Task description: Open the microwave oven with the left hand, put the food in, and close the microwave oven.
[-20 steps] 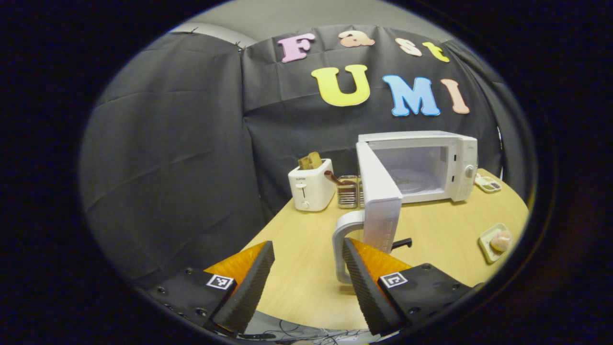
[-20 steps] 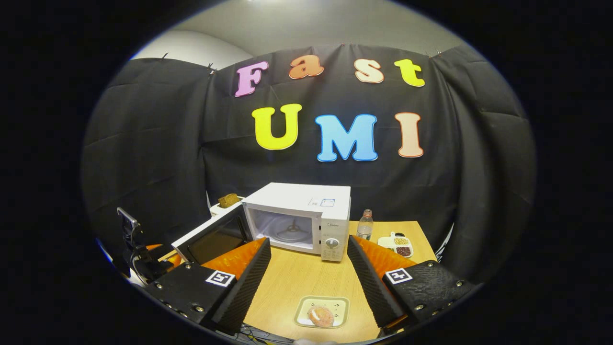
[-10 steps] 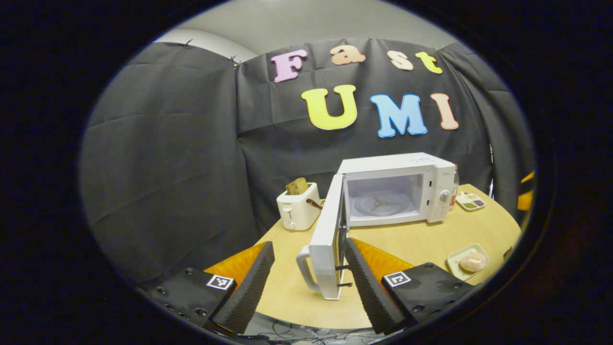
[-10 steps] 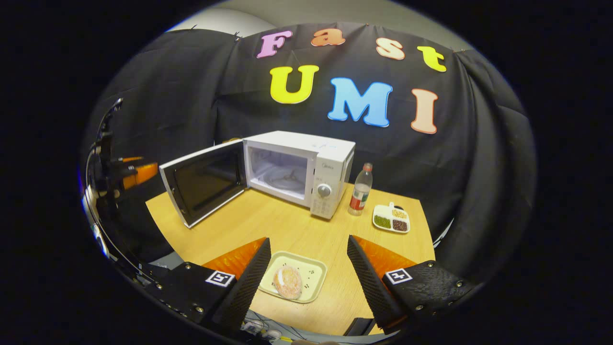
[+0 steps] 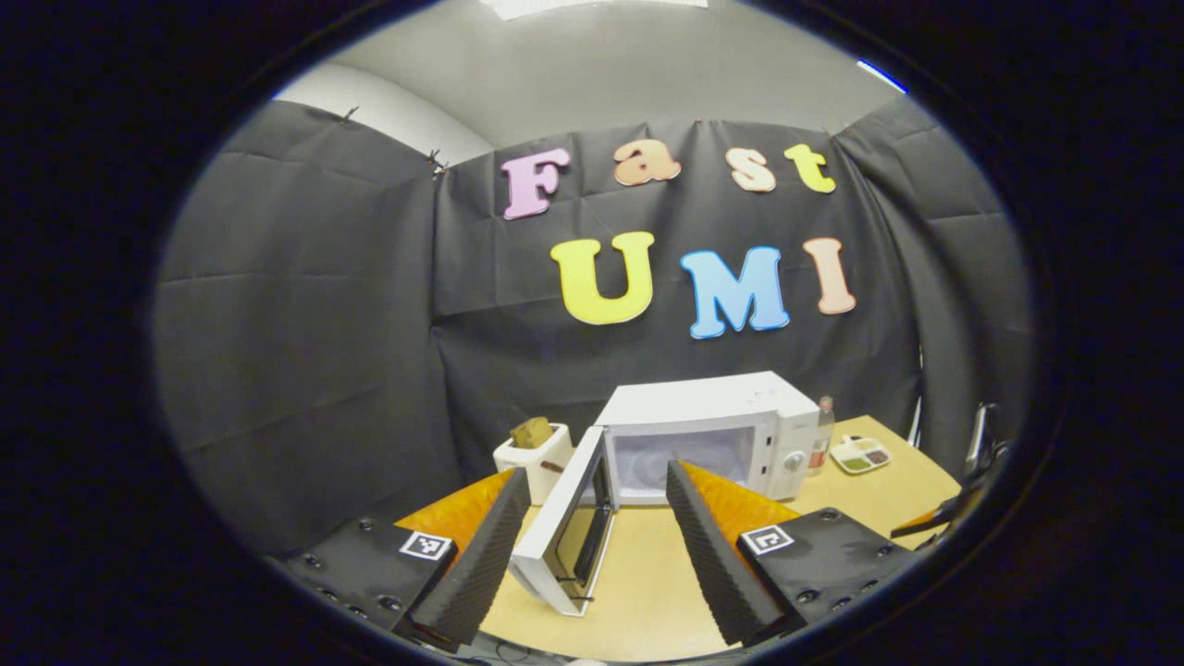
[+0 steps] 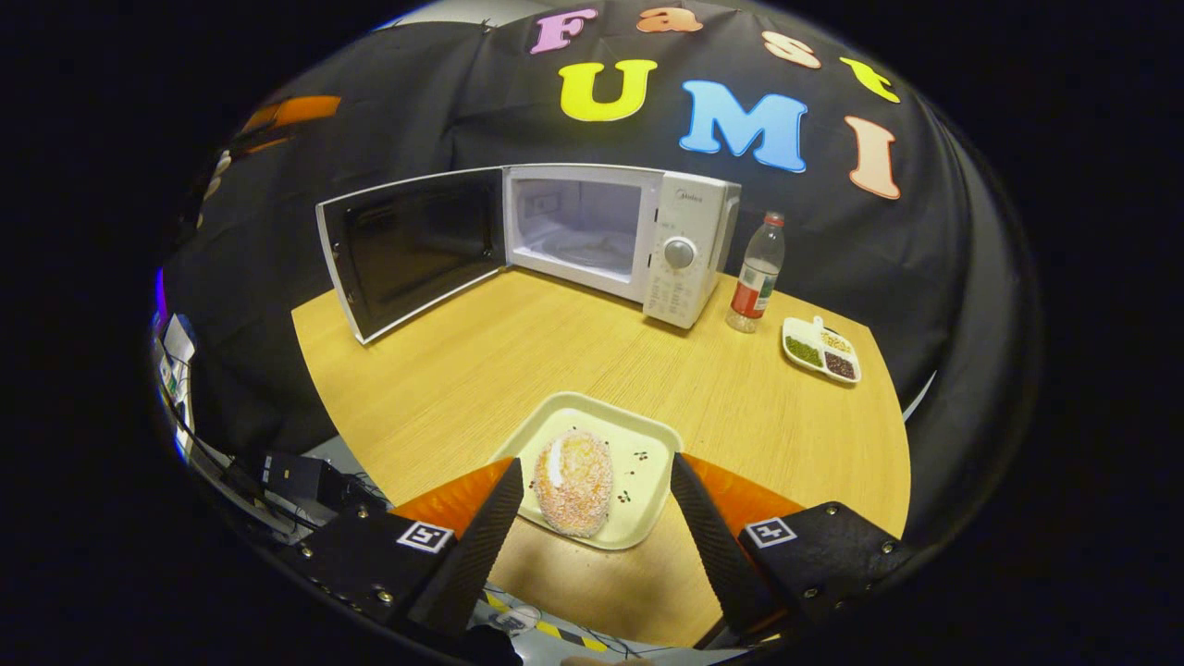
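My right claw (image 6: 592,518) was spread wide over the tray (image 6: 647,439), the pastry (image 6: 573,481) lying between its fingers, untouched. The microwave (image 6: 638,231) stood beyond it, door (image 6: 412,250) swung open. My left claw (image 5: 592,527) was spread too, gripping nothing, the door's edge (image 5: 560,523) just ahead between its fingers.

Between you and the white microwave oven (image 6: 638,236) lies a broad stretch of bare light wooden table (image 6: 518,351). Its swung-out door (image 6: 412,250) walls off the left of the cavity, while the clear plastic bottle (image 6: 757,274) and white compartment dish (image 6: 821,349) crowd the right.
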{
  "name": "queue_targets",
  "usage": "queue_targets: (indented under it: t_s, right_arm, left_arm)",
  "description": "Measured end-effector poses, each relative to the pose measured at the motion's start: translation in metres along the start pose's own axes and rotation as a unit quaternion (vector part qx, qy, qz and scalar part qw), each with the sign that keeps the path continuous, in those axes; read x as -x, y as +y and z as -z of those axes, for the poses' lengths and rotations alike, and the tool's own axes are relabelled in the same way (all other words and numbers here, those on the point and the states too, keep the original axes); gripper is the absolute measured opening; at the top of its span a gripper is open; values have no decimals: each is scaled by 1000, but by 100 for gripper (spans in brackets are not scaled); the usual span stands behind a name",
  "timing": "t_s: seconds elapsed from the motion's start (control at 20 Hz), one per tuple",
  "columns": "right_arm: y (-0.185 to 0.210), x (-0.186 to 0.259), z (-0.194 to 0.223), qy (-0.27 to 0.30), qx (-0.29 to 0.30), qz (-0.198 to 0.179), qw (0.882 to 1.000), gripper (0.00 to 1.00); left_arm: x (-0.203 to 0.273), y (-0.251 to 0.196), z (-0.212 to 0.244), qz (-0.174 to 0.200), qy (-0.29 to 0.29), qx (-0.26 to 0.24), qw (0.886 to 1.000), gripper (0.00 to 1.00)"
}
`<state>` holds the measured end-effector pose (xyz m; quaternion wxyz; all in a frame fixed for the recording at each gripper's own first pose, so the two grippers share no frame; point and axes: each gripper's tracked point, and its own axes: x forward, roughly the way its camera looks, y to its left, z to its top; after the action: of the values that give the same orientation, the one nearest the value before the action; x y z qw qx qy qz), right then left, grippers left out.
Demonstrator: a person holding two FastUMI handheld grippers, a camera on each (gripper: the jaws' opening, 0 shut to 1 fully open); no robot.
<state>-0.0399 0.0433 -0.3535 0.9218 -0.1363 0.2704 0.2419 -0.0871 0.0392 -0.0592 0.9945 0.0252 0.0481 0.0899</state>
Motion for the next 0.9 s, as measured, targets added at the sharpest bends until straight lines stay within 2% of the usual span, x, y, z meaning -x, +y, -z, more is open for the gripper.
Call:
queue_targets:
  t_s: [0.05, 0.2, 0.5, 0.8, 0.85, 0.9]
  right_arm:
    - [4, -8, 4, 7, 3, -1, 1000, 99]
    - [10, -32, 18, 30, 4, 2, 1000, 99]
    - [16, -62, 30, 62, 2, 13, 998, 99]
    - [15, -77, 31, 81, -2, 14, 997, 98]
    - [16, -77, 31, 81, -3, 12, 997, 97]
    - [14, -77, 32, 83, -4, 15, 996, 89]
  left_arm:
    - [-1, -4, -7, 7, -4, -3, 1000, 94]
    - [-5, -9, -18, 22, -10, -16, 1000, 100]
    - [-15, -10, -30, 45, -13, -13, 999, 100]
    - [-28, 2, -28, 50, -11, -15, 999, 100]
    - [-30, 4, -26, 50, -10, -12, 999, 100]
    - [-32, 5, -25, 50, -9, -9, 999, 100]
